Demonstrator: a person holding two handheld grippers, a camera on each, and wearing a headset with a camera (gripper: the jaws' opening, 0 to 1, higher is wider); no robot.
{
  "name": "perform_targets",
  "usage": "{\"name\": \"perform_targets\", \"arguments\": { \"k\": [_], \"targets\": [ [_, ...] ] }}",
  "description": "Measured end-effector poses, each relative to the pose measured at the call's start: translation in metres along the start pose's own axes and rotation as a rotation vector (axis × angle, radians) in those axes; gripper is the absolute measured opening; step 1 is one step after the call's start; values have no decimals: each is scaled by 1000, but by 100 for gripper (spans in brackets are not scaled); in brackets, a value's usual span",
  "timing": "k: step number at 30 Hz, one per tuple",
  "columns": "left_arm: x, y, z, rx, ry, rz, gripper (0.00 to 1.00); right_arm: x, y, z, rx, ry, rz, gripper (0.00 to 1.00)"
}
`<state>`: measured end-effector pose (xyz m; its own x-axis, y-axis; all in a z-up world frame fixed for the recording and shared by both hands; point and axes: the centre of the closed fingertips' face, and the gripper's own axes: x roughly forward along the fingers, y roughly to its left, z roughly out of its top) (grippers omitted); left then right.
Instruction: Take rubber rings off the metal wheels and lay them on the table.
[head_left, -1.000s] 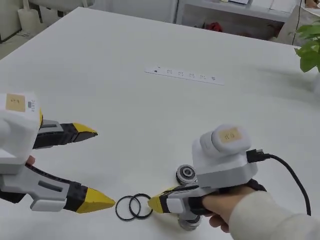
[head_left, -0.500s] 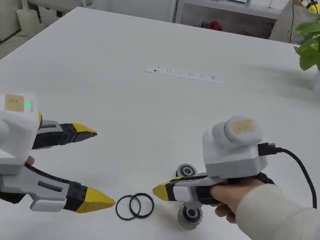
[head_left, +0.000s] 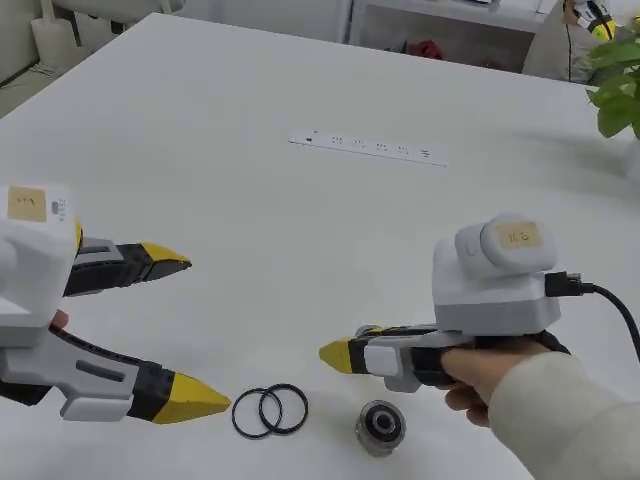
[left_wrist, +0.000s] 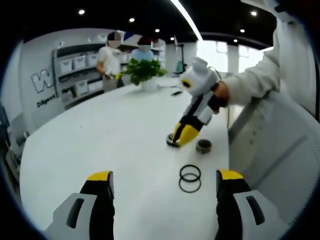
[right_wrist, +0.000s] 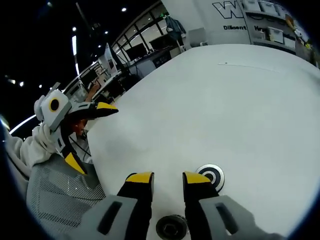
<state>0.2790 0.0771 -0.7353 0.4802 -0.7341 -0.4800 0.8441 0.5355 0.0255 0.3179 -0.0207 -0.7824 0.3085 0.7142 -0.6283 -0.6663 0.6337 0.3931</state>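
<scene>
Since 2 rings (head_left: 270, 411) already lie overlapped on the table (head_left: 300, 220), they look set down as finished work, and I judge the task near its end. Whether either wheel bears a ring, I cannot tell. 1 wheel (head_left: 381, 425) sits just right of the rings; the other (left_wrist: 172, 141) lies under the right gripper (head_left: 335, 354), whose jaws are drawn close with a slim gap, pinching nothing. The left gripper (head_left: 193, 335), left of the rings, is spread wide and empty. Beyond the rings the table runs bare to a power strip (head_left: 365, 149) — ample room — while the table's near edge lies close by them.
</scene>
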Motion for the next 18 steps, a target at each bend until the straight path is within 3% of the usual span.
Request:
{"name": "perform_targets", "arguments": {
  "k": [8,18],
  "targets": [
    [0,0,0,0,-1,-1,86,-14,-17,15,29,-67,-33,23],
    [1,-2,0,-4,1,-9,87,-28,-32,21,64,-117,-69,29]
  ]
}}
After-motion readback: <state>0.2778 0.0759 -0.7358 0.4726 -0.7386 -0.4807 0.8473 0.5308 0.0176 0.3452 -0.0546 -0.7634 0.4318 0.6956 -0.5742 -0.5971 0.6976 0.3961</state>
